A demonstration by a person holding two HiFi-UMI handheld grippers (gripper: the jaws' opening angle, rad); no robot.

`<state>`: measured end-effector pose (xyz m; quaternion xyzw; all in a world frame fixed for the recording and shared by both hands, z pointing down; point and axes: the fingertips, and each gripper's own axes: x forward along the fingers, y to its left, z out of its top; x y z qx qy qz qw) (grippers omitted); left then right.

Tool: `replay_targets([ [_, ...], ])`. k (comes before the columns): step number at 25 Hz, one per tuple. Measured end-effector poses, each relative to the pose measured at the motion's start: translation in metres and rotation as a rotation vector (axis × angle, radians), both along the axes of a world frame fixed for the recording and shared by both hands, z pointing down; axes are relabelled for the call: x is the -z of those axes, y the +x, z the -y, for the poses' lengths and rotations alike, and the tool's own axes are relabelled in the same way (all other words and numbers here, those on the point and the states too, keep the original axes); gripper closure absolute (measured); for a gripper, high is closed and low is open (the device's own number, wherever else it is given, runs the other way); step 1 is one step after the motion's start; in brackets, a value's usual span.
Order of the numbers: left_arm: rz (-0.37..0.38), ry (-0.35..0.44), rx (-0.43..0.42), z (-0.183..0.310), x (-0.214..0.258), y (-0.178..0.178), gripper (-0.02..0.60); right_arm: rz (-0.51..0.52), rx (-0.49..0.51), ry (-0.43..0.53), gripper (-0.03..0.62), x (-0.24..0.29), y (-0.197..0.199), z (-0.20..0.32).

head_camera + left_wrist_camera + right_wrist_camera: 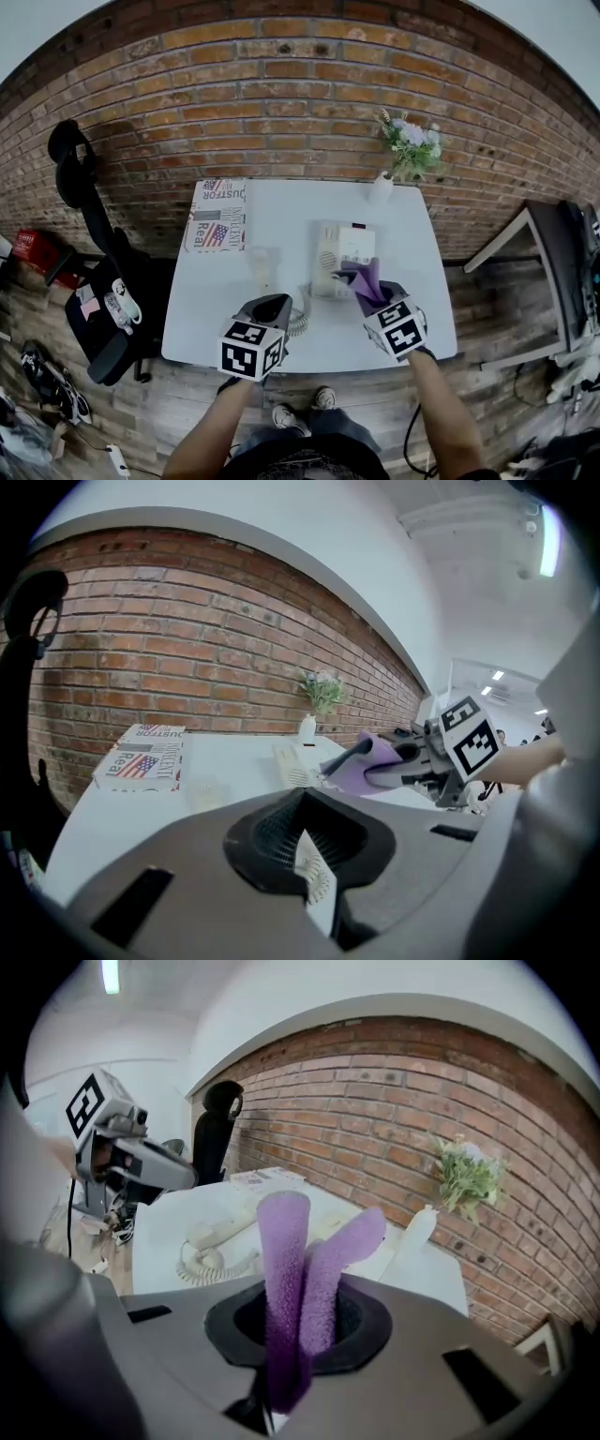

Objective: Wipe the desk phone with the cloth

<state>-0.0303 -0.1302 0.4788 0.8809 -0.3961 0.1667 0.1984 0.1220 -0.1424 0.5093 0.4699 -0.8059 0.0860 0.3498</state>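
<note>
The beige desk phone [342, 255] sits near the middle of the white table [281, 216]. Its handset [262, 267] lies off the cradle to the left, and the coiled cord [299, 322] trails toward the front edge. My right gripper [372, 298] is shut on a purple cloth [365, 278], which hangs just over the phone's near right corner. In the right gripper view the cloth [286, 1279] stands up out of the jaws in two folds. My left gripper [271, 303] hovers above the cord, near the table's front edge, shut with nothing in it.
A white vase [380, 189] of flowers stands at the table's back right. A printed box [217, 216] lies at the back left. A black office chair [103, 281] is beside the table's left edge, and a brick wall [281, 103] runs behind.
</note>
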Motion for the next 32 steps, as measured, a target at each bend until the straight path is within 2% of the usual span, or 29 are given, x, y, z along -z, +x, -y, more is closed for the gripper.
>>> replay_targets([
  [3,-0.007,0.0,-0.006,0.005,-0.001,-0.003,0.577,0.001,-0.02,0.047,0.546,0.025,0.004,0.018],
  [7,-0.013,0.002,-0.001,0.019,-0.001,-0.002,0.577,-0.018,0.002,0.084,0.546,0.045,0.0,0.051],
  [17,-0.006,-0.022,0.077,0.068,-0.014,0.001,0.577,-0.066,0.098,0.104,0.546,0.042,-0.015,0.137],
  [23,-0.005,-0.032,0.106,0.085,-0.015,0.004,0.577,-0.136,0.164,0.059,0.546,0.008,-0.025,0.163],
  [32,0.006,-0.034,0.13,0.086,-0.019,-0.006,0.577,-0.104,0.2,-0.032,0.546,-0.034,-0.045,0.146],
])
